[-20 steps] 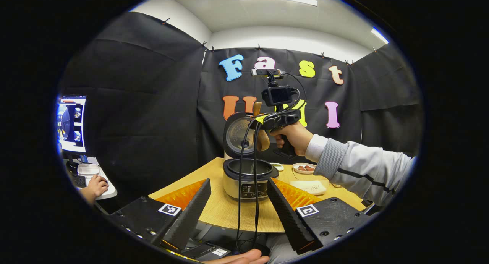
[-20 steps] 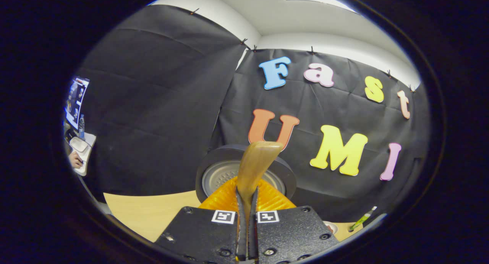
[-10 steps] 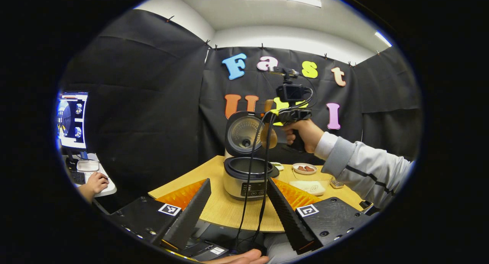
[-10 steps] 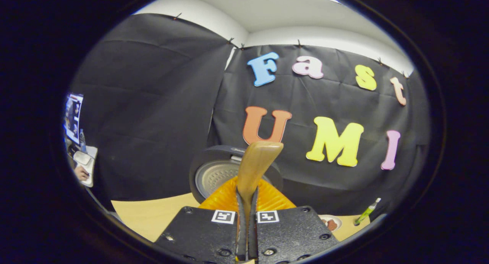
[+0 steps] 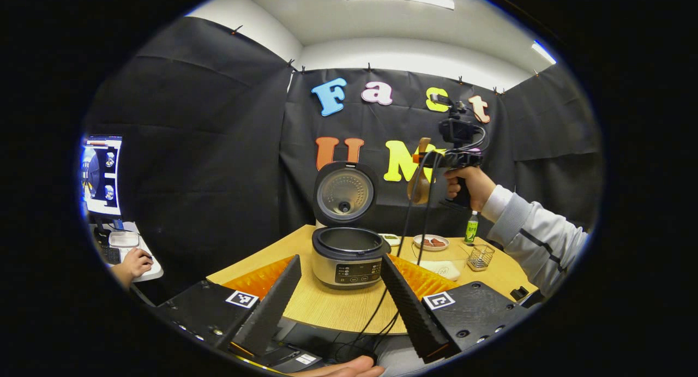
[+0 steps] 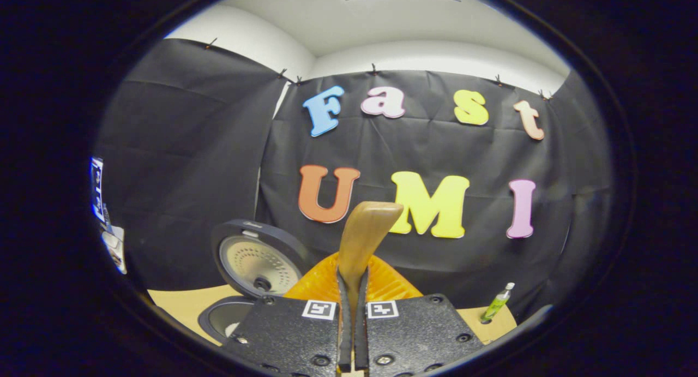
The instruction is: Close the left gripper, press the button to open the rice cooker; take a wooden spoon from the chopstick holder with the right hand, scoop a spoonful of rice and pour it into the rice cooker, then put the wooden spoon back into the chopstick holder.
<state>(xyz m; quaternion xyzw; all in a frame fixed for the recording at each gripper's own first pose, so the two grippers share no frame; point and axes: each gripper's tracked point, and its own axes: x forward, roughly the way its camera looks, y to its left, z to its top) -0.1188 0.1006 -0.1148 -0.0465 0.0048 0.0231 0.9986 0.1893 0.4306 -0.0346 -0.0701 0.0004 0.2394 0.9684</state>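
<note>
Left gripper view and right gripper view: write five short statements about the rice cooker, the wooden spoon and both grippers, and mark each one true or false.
1. The silver, black-rimmed rice cooker has its round lid raised. True.
2. The right gripper is shut on the brown wooden spoon. True.
3. The left gripper has its fingers pressed together. False: they stand wide apart.
4. The wooden spoon stands in the wire-mesh chopstick holder. False: the right gripper holds it in the air, above the light wooden table.
5. A green bottle lies on its side. False: it stands upright.
</note>
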